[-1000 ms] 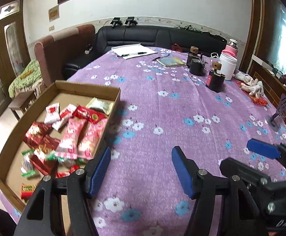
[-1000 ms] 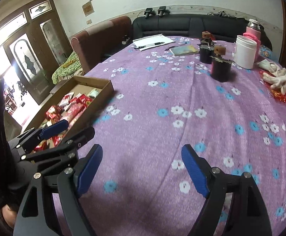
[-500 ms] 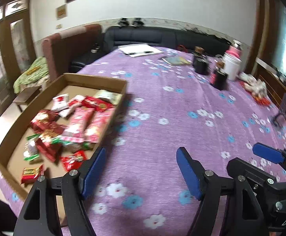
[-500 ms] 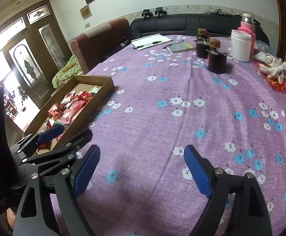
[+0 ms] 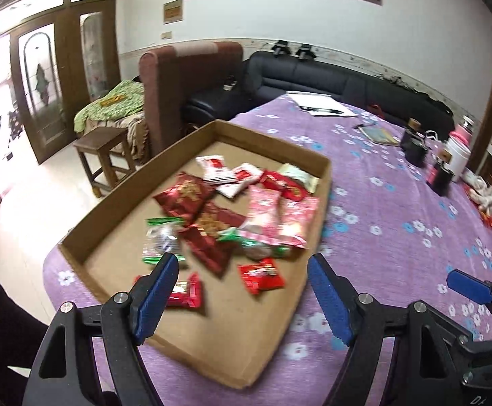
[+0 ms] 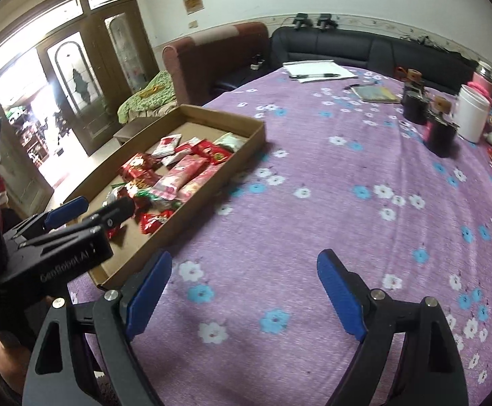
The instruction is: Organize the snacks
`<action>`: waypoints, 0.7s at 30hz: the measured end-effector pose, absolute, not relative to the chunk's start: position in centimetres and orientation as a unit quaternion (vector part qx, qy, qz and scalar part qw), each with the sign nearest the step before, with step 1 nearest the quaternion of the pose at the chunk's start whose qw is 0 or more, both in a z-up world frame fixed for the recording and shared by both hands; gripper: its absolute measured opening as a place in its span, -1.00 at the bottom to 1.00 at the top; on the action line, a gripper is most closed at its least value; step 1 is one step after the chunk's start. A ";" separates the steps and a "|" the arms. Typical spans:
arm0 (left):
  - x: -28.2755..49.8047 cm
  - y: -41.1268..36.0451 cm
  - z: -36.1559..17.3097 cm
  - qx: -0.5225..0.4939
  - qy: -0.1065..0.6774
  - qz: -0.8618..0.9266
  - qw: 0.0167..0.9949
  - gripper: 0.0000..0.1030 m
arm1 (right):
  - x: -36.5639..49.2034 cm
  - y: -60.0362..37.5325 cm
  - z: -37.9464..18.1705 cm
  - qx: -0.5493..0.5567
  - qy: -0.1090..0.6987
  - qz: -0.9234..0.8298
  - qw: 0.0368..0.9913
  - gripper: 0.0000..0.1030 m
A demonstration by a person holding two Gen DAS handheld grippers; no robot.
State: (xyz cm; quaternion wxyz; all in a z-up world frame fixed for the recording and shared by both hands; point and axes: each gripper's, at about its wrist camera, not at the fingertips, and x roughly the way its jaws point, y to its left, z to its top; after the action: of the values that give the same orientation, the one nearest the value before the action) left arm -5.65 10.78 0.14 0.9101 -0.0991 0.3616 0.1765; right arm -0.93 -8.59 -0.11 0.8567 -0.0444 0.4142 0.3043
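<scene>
Just snacks (image 5: 232, 216) beyond left gripper (image 5: 242, 291)

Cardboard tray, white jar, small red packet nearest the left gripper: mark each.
cardboard tray (image 5: 327, 182): left wrist view, right wall.
white jar (image 6: 472, 115): right wrist view, side.
small red packet (image 5: 261, 275): left wrist view, wrapper middle.

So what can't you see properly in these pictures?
- Left wrist view: print on the snack packets is smeared by motion blur.
- Left wrist view: the left claw covers part of the small red packet and the cardboard tray's near wall.
- Right wrist view: the left claw hides the tray's near snacks.
- Right wrist view: the papers are too small to read.
</scene>
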 end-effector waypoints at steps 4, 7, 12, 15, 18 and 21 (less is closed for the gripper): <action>-6.0 11.7 -0.1 -0.090 0.362 0.198 0.906 0.63 | -1.3 -7.9 -0.2 -0.056 0.416 0.304 0.855 0.70; -6.3 11.9 0.2 -0.078 0.355 0.195 0.911 0.91 | -1.3 -8.0 -0.3 -0.055 0.418 0.301 0.856 0.70; -6.5 12.2 0.6 -0.089 0.344 0.181 0.917 0.99 | -1.1 -8.3 -0.4 -0.048 0.421 0.295 0.856 0.70; -6.4 12.0 0.6 -0.078 0.344 0.194 0.916 0.99 | -1.1 -8.4 -0.5 -0.047 0.422 0.295 0.856 0.70; -6.3 12.1 0.3 -0.085 0.346 0.188 0.915 0.99 | -1.1 -8.4 -0.5 -0.046 0.422 0.295 0.856 0.70; -6.2 12.2 0.2 -0.081 0.353 0.188 0.913 0.99 | -1.1 -8.4 -0.5 -0.046 0.423 0.294 0.856 0.70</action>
State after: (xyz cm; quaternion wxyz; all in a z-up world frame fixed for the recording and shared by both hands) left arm -6.17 12.17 0.16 0.9132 -0.0812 0.3525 0.1878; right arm -1.11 -8.43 -0.54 0.8557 -0.0457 0.4234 0.2940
